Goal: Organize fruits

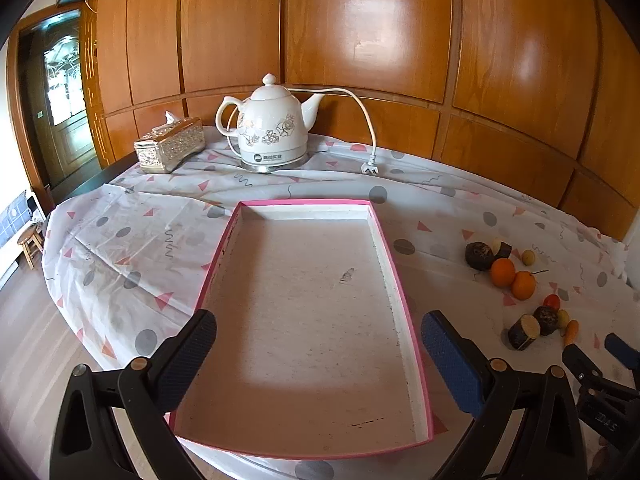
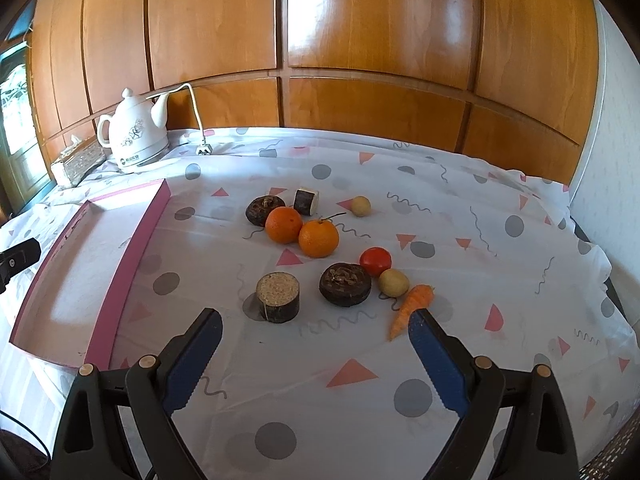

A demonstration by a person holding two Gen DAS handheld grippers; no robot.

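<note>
While the pink tray [image 1: 400, 304] holds nothing, the fruits (two oranges [image 2: 319, 238] among them) sit grouped on the table [image 2: 460, 184] just beside it; left hand-held gripper [image 1: 318, 364] and right hand-held gripper [image 2: 316, 356] both spread, pinching nothing.

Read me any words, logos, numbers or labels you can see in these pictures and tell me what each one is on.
"SAG", seen upside down and partly cut off: white letters on the black body of the right gripper, so the full word is uncertain.
Round logo with a line of characters: on the base band of the white floral ceramic electric kettle, too small and blurred to read.
Nothing else carries readable text.
</note>
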